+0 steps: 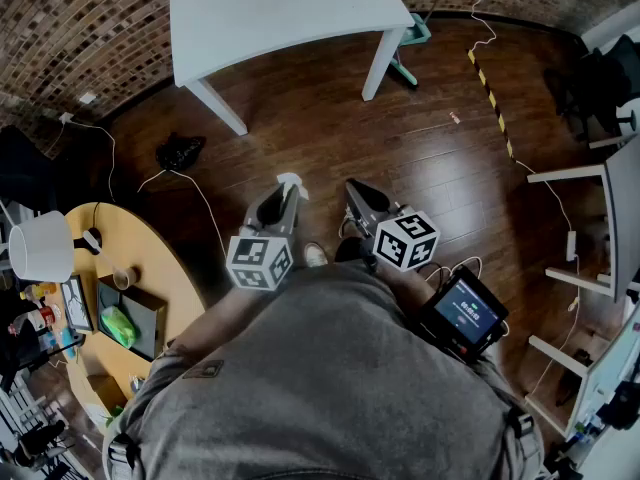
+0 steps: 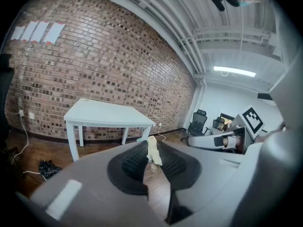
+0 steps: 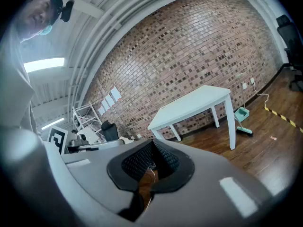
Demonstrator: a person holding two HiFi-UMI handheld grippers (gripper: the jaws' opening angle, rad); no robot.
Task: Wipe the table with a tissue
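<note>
The white table [image 1: 280, 13] stands on the wooden floor ahead of me, against the brick wall. It also shows as the white table [image 2: 106, 113] in the left gripper view and the white table [image 3: 191, 109] in the right gripper view. My left gripper [image 1: 287, 190] is held at waist height, shut on a small white tissue [image 1: 290, 180]. The tissue [image 2: 153, 152] sticks up from the closed left gripper [image 2: 151, 145]. My right gripper [image 1: 357, 190] is beside it. The right gripper [image 3: 152, 148] is shut with nothing in it. Both are well short of the table.
A round wooden table [image 1: 150, 258] with a white lamp [image 1: 42, 248] and a dark tray [image 1: 135, 313] is at my left. A black bag [image 1: 180, 151] and cables lie on the floor. Yellow-black tape [image 1: 490, 93] runs at the right. A small screen [image 1: 468, 311] hangs by my hip.
</note>
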